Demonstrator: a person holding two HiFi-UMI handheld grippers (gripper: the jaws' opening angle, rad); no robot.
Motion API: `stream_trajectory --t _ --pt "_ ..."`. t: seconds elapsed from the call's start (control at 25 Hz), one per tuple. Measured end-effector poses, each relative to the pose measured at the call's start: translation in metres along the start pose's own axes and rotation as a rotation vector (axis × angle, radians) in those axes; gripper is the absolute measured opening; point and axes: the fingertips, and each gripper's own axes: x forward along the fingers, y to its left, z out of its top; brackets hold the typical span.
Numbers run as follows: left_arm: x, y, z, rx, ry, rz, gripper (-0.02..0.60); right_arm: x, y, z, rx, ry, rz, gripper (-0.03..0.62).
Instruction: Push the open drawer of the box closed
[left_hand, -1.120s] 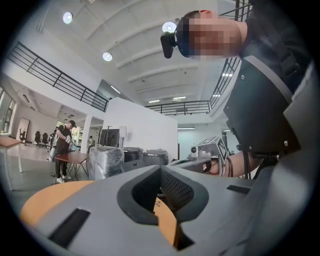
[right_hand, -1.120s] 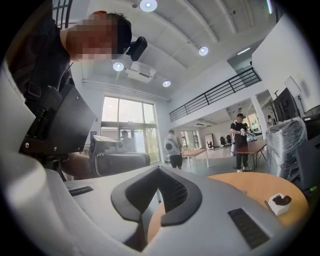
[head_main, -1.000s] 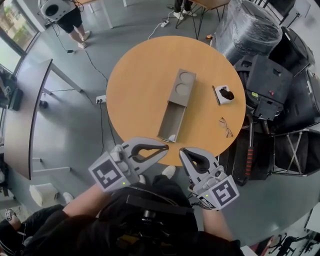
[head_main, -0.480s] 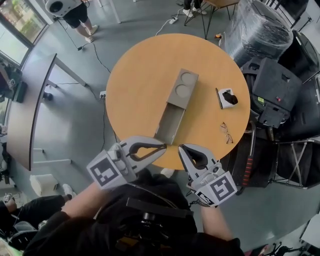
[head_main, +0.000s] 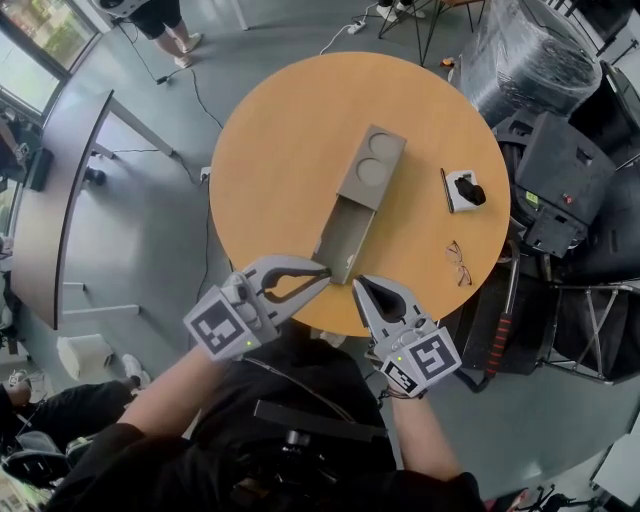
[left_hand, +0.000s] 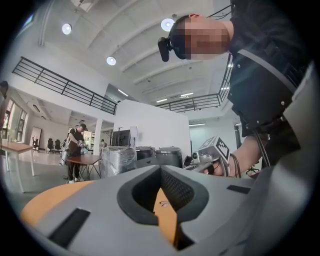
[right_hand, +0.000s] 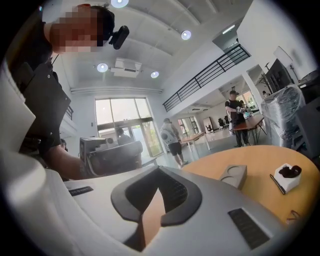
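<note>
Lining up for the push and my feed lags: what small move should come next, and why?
Probably ease the left gripper, jaws shut, forward against the near end of the drawer and push toward the box. The drawer stands pulled out, and that gripper's tip sits at its front; contact is unclear.

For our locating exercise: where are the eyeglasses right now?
Head view: the eyeglasses lie by the right edge of the round table, below the small white box, right of the open drawer.

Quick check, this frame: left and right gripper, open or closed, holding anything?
Left gripper: closed, holding nothing, tips by the drawer's near end.
Right gripper: closed, holding nothing.
</note>
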Motion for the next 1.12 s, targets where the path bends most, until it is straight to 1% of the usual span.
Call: stream_trajectory --t 0.16,0.36,0.56,0.72,0.8,0.96,1.12 --pt "0.006 0.017 -0.032 -0.01 0.005 0.026 0.031 0.02 -0.015 -0.032 0.028 0.044 -0.006 0.023" --pt "0.014 0.035 -0.07 -0.036 0.009 0.022 0.031 0.043 -0.036 -0.075 0.108 0.099 -0.02 0.023" --pt "0.019 0.048 -0.116 -0.057 0.027 0.033 0.031 0.063 -0.052 -0.125 0.187 0.144 -0.021 0.023" --pt "0.02 0.049 -0.146 -0.07 0.036 0.045 0.031 0.07 -0.051 -0.165 0.264 0.183 -0.017 0.023" --pt "0.018 0.05 -0.162 -0.091 0.054 0.061 0.031 0.073 -0.049 -0.183 0.297 0.202 -0.013 0.023" --pt "0.013 0.051 -0.194 -0.084 0.094 0.08 0.031 0.077 -0.046 -0.218 0.353 0.235 -0.01 0.023" --pt "0.011 0.049 -0.219 -0.121 0.119 0.094 0.031 0.081 -0.049 -0.246 0.424 0.264 -0.028 0.023"
